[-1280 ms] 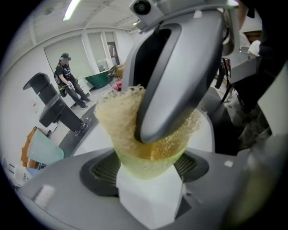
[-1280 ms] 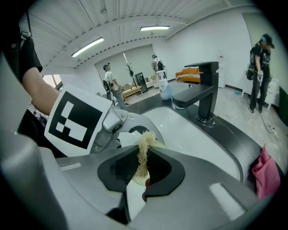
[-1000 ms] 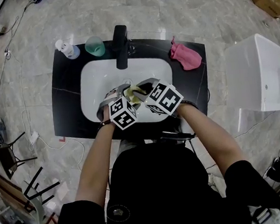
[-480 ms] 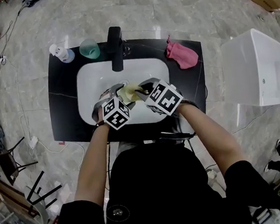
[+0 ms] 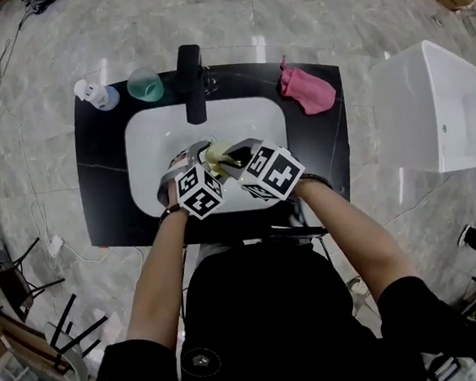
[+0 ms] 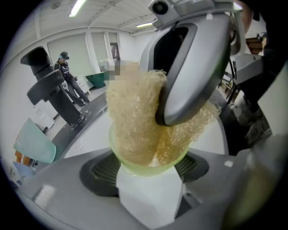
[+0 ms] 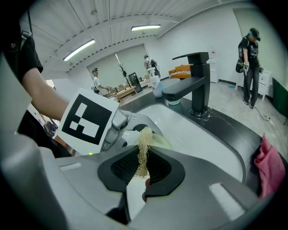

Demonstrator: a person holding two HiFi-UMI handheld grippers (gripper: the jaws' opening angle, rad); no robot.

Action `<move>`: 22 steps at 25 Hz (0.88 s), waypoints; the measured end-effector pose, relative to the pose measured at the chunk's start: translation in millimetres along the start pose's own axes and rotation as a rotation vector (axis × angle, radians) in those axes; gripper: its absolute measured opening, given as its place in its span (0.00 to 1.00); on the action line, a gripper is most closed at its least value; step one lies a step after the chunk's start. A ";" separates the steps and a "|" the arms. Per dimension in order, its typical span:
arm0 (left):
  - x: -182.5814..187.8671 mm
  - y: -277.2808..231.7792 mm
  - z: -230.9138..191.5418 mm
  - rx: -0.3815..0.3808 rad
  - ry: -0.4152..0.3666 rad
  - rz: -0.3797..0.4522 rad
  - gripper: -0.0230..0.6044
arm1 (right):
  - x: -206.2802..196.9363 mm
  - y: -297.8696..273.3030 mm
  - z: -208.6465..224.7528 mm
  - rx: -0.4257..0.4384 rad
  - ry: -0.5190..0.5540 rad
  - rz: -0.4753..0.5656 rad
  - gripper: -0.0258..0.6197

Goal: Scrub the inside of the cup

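Over the white sink basin (image 5: 152,135), set in a black countertop (image 5: 104,199), the person holds both grippers close together, w/ the marker cubes almost side by side.

The left gripper (image 5: 190,156) has its jaws set wide apart and pressed on the two sides of a yellow-green cup (image 6: 148,162). The cup is above the front part of the basin, tilted, its mouth turned toward the R side. It does not touch the basin as far as I can see.

The right gripper (image 5: 233,155) has its jaws nearly together, pinching a pale yellow fibrous scrubber (image 6: 135,117). In the right gripper view only a thin strand of it passes between the pads. Most of the scrubber is stuffed into the mouth of the cup and bulges over the rim; one jaw tip of the R gripper sits at the rim, against the scrubber.

Behind the basin stands a black faucet (image 5: 191,84). At the back L corner of the countertop are a teal cup (image 5: 145,84) and a small bottle (image 5: 94,95), near each other. A pink cloth (image 5: 308,92) lies at the back R corner, well apart from the grippers.
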State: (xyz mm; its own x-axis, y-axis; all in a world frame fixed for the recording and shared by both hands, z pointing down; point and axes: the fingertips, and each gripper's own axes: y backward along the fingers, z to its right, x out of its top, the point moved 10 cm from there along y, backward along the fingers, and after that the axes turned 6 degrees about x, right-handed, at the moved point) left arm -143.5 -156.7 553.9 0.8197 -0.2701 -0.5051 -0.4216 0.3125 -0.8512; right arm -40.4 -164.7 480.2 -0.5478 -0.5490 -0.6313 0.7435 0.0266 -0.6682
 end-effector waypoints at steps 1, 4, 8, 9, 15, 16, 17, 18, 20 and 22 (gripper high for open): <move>-1.6 -1.4 -1.6 -0.001 0.005 0.001 0.61 | 0.3 0.4 1.5 -0.001 -0.008 0.005 0.11; -7.7 -6.3 -5.5 -0.006 0.021 0.007 0.61 | -0.4 5.6 6.7 -0.014 -0.038 0.028 0.11; -14.7 -15.5 -10.6 -0.018 0.058 0.022 0.61 | -2.2 21.5 18.0 -0.056 -0.095 0.083 0.11; -16.6 -17.6 -12.4 -0.023 0.071 0.025 0.61 | -1.8 26.1 21.3 -0.070 -0.110 0.100 0.11; -29.4 -33.9 -16.3 -0.066 0.164 0.037 0.61 | -4.1 46.6 38.4 -0.161 -0.190 0.174 0.11; -31.5 -36.9 -16.3 -0.073 0.179 0.038 0.61 | -5.1 48.3 40.8 -0.174 -0.202 0.184 0.11; -33.4 -39.8 -16.5 -0.078 0.195 0.039 0.61 | -5.8 49.7 43.0 -0.188 -0.212 0.192 0.11; -35.4 -42.3 -16.7 -0.083 0.212 0.041 0.61 | -6.5 50.7 44.8 -0.201 -0.222 0.200 0.11; -39.1 -47.0 -17.0 -0.089 0.246 0.046 0.61 | -8.6 52.2 47.8 -0.222 -0.245 0.215 0.11; -42.7 -52.4 -17.1 -0.097 0.282 0.049 0.61 | -11.7 53.6 50.6 -0.236 -0.271 0.227 0.11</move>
State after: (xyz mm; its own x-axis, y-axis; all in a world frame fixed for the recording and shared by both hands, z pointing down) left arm -163.0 -177.2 617.6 0.6633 -0.5036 -0.5536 -0.5041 0.2462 -0.8278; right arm 25.3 -199.1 471.8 -0.2366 -0.7061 -0.6674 0.7078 0.3454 -0.6163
